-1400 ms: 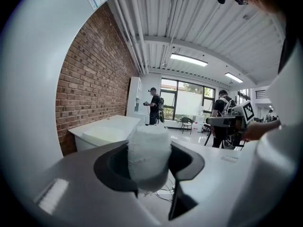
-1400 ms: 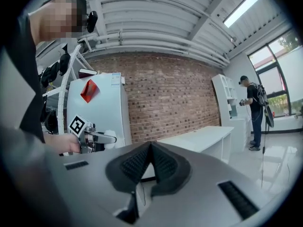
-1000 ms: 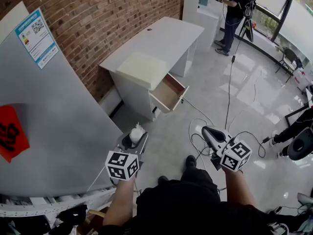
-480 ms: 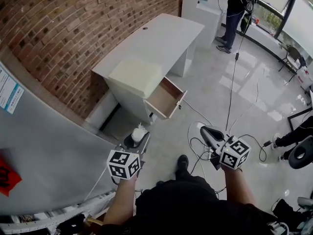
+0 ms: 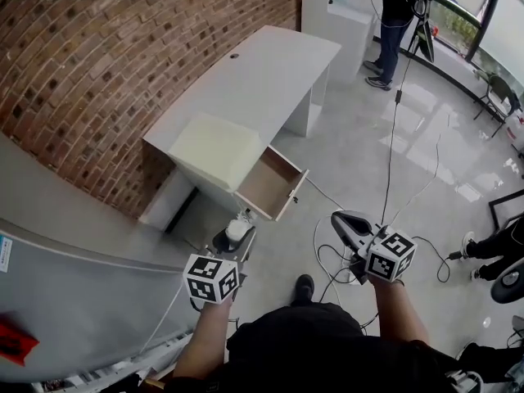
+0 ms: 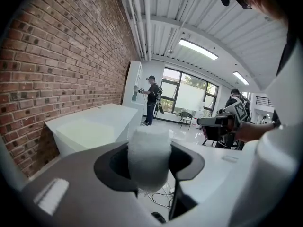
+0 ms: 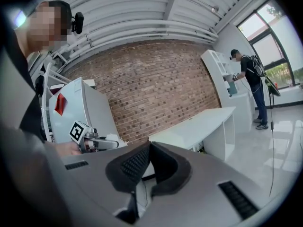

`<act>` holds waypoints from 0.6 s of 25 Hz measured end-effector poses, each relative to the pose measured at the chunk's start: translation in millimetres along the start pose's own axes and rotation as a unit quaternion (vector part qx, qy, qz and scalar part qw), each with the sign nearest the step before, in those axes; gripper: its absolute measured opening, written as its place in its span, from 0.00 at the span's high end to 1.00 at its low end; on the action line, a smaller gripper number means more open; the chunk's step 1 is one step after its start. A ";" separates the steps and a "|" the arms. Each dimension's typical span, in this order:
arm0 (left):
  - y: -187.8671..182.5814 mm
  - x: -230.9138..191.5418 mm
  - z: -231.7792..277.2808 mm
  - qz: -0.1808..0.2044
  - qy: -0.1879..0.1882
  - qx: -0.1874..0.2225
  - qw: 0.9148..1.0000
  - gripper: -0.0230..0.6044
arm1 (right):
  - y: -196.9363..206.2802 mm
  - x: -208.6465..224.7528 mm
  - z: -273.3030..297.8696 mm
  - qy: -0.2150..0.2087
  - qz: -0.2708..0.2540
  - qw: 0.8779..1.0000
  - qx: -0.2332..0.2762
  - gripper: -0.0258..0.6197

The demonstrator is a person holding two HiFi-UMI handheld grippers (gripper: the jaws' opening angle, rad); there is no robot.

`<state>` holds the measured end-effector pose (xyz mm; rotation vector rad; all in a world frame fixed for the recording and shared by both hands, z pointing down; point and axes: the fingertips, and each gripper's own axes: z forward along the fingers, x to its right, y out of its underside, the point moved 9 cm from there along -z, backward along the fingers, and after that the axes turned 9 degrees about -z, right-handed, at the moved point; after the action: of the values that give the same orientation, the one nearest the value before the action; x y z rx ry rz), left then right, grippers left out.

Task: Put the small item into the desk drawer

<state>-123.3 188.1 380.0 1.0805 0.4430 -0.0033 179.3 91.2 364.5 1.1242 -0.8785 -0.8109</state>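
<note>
A white desk (image 5: 246, 80) stands against the brick wall, with its drawer (image 5: 268, 184) pulled open toward me. My left gripper (image 5: 238, 237) is shut on a small white roll-like item (image 5: 237, 229), held in the air short of the drawer. In the left gripper view the small item (image 6: 148, 158) sits upright between the dark jaws, with the desk (image 6: 92, 126) beyond. My right gripper (image 5: 341, 219) hovers over the floor to the right, shut with nothing in it. Its jaws meet in the right gripper view (image 7: 148, 148).
Cables (image 5: 327, 248) lie looped on the pale floor in front of the drawer. A large grey panel (image 5: 74, 293) leans at my left. Another person (image 5: 399, 15) stands at a white counter far behind the desk. My shoe (image 5: 302, 286) shows below.
The desk and its open drawer have come nearer and shifted down-left in the head view. Both grippers keep their pose; the left still holds the small item.
</note>
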 end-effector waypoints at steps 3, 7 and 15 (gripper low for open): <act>-9.8 1.4 18.7 0.001 -0.001 -0.004 1.000 0.67 | -1.8 23.4 1.6 0.002 0.010 1.000 0.003 0.94; -19.7 1.6 43.3 -0.004 -0.007 -0.009 1.000 0.67 | -4.8 52.0 -1.5 0.003 0.019 1.000 0.014 0.94; -37.5 27.4 102.1 0.005 0.014 -0.012 1.000 0.67 | -9.6 103.9 -18.6 0.010 0.024 1.000 0.008 0.94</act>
<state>-71.0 88.9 378.5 1.0612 0.4618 0.0259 239.9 4.5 369.6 1.1189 -0.8931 -0.7521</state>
